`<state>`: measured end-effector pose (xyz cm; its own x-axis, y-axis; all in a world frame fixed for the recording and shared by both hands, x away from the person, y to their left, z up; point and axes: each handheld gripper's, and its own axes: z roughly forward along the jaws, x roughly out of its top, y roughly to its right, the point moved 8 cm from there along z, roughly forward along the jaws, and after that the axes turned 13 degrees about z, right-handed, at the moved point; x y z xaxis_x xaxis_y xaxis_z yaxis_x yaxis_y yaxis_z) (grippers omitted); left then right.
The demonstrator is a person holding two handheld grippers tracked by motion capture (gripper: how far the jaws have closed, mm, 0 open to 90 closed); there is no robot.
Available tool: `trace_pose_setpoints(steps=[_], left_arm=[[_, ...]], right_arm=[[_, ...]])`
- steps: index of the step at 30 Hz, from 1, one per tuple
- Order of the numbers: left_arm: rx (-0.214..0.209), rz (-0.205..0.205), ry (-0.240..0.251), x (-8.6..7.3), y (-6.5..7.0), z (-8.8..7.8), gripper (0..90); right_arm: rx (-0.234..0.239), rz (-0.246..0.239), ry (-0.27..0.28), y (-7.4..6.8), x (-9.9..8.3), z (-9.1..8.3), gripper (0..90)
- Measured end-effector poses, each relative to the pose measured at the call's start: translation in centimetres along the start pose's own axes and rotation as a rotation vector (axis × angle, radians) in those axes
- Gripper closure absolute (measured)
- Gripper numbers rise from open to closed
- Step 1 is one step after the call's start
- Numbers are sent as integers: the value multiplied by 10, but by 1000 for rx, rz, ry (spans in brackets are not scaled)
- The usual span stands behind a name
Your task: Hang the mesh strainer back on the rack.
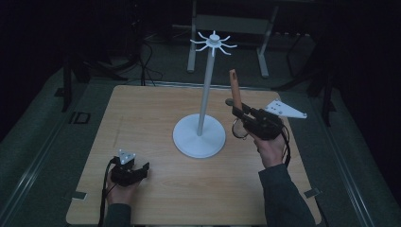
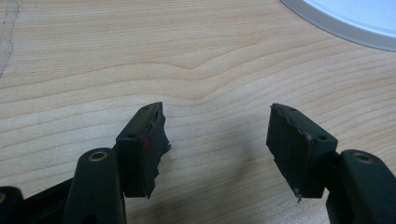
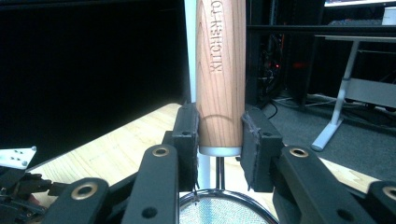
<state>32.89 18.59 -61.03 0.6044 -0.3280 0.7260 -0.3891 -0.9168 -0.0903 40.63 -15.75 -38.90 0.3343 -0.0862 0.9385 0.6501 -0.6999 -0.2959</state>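
A small strainer is held upright, its wooden handle (image 1: 235, 90) pointing up and its metal mesh ring (image 1: 239, 130) hanging below. My right gripper (image 1: 240, 113) is shut on the lower end of the handle (image 3: 220, 70), its jaws pressing both sides just above the mesh (image 3: 219, 212); the midpoint of the grip is the right gripper (image 3: 219, 135). A white stand (image 1: 204, 94) with a ring of hooks (image 1: 213, 43) on top rises from a round base (image 1: 198, 137) just left of the strainer. My left gripper (image 1: 142, 169) rests low at the front left, open and empty (image 2: 217, 140).
The wooden table (image 1: 142, 113) holds the stand's base, whose rim (image 2: 345, 21) lies beyond my left jaws. The stand's pole (image 3: 190, 46) is right behind the handle. Dark floor, cables and a desk frame (image 1: 227, 28) lie past the far edge.
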Motion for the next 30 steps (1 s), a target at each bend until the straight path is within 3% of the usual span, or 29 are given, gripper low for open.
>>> trace_pose_setpoints(steps=[30], left_arm=[[1, -1, 1, 0, 0, 0, 372]], right_arm=[[20, -1, 29, -8, 14, -2, 697]])
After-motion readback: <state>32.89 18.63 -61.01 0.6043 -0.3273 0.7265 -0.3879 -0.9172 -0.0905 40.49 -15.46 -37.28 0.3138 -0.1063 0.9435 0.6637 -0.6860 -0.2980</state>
